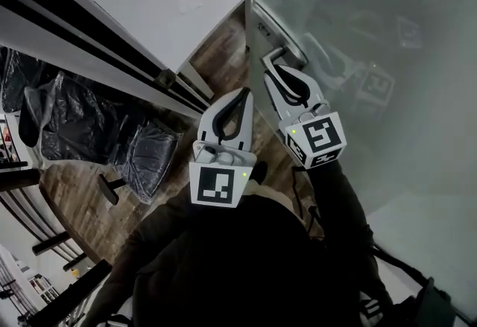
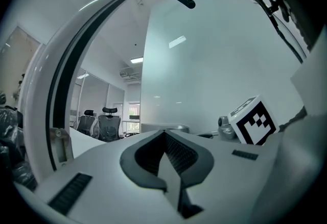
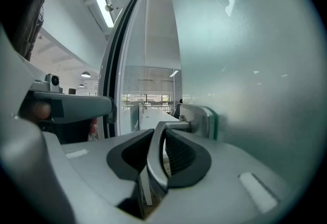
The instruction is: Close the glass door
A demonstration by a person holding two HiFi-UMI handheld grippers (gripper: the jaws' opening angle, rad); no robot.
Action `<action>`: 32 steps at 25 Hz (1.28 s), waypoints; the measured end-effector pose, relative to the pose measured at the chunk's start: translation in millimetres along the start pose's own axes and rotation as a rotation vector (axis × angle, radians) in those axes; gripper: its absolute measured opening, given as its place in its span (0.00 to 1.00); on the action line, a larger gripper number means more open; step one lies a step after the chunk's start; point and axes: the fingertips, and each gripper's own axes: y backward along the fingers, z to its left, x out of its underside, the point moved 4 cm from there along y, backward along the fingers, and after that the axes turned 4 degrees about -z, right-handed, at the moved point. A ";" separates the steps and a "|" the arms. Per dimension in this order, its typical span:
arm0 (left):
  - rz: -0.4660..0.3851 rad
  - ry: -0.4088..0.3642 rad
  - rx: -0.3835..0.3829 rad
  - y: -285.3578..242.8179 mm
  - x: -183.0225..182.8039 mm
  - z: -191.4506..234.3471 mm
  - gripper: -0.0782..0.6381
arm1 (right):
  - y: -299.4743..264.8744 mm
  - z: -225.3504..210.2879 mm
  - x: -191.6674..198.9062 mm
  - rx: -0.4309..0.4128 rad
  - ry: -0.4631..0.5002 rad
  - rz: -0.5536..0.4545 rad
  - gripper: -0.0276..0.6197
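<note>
The frosted glass door (image 1: 373, 35) fills the right of the head view. Its metal lever handle (image 1: 287, 54) sticks out near the door's edge. My right gripper (image 1: 270, 68) is shut on that handle; in the right gripper view the curved lever (image 3: 156, 159) sits pinched between the dark pads, with the lock plate (image 3: 203, 120) just behind my right gripper (image 3: 162, 133). My left gripper (image 1: 244, 93) hangs to the left of the handle, shut, holding nothing. In the left gripper view the left gripper (image 2: 164, 133) points toward the glass door (image 2: 214, 65).
A white door frame with black strips (image 1: 97, 35) runs diagonally at the left. Below it on the wooden floor (image 1: 89, 199) stand office chairs wrapped in black plastic (image 1: 145, 158). The right gripper's marker cube (image 2: 254, 121) shows in the left gripper view.
</note>
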 end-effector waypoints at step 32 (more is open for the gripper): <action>-0.009 -0.002 0.008 111.9 -25.1 68.6 0.10 | 9.2 143.7 -10.3 -0.145 0.004 0.018 0.15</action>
